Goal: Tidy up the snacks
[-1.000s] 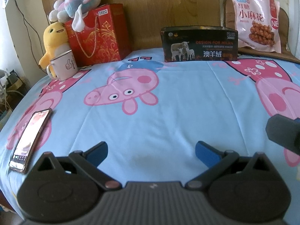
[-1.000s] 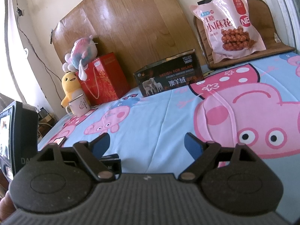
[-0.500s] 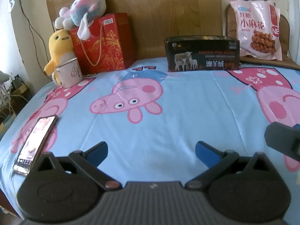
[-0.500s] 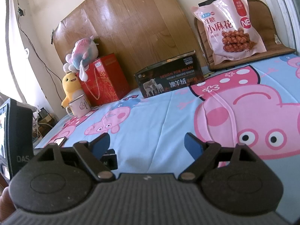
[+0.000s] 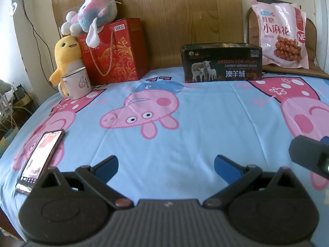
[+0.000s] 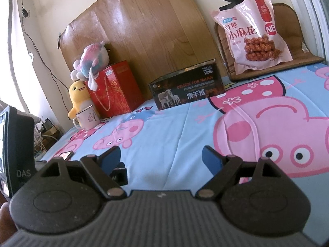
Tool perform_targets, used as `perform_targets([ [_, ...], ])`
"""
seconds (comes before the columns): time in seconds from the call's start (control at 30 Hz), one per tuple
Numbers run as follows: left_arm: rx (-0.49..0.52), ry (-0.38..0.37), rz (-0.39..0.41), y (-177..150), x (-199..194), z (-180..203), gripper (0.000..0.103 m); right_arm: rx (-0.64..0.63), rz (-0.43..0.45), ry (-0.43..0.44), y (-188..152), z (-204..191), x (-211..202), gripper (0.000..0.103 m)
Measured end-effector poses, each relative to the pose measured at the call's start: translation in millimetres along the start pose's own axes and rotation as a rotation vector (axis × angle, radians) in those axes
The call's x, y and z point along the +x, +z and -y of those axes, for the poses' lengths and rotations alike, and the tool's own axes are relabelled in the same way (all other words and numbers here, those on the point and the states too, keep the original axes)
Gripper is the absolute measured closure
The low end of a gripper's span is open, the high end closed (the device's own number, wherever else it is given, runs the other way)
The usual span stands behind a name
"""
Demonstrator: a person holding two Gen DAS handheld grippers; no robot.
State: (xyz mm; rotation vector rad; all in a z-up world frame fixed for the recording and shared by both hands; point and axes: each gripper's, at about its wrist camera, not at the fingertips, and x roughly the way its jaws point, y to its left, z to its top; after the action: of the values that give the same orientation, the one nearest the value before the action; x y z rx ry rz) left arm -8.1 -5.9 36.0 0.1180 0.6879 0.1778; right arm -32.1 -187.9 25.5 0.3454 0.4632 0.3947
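Note:
A pink snack bag (image 5: 280, 36) (image 6: 254, 34) with fried twists printed on it leans upright on a brown cushion at the far right. A dark open-topped box (image 5: 222, 62) (image 6: 187, 90) with sheep on its side stands at the back middle of the cartoon-pig sheet. My left gripper (image 5: 165, 165) hovers open over the near part of the sheet, nothing between its blue pads. My right gripper (image 6: 161, 156) is open too and holds nothing; both are far from the bag and the box. Part of the right gripper (image 5: 310, 155) shows at the left wrist view's right edge.
At the back left stand a red gift bag (image 5: 115, 51) with a pastel plush (image 5: 92, 14) on top, a yellow plush (image 5: 66, 56) and a white mug (image 5: 76, 85). A phone (image 5: 40, 158) lies screen-up near the bed's left edge. A wooden board (image 5: 174, 10) backs the bed.
The left wrist view has tipped up slightly, so the back objects sit lower in frame. Both grippers stay open where they were.

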Motion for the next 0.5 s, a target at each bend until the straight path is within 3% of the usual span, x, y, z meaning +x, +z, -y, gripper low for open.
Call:
perform_targets([
  [0.5,0.003,0.004,0.009,0.9,-3.0,0.3,0.000,-0.004,0.001,0.000,0.1,-2.2,0.4,0.015],
])
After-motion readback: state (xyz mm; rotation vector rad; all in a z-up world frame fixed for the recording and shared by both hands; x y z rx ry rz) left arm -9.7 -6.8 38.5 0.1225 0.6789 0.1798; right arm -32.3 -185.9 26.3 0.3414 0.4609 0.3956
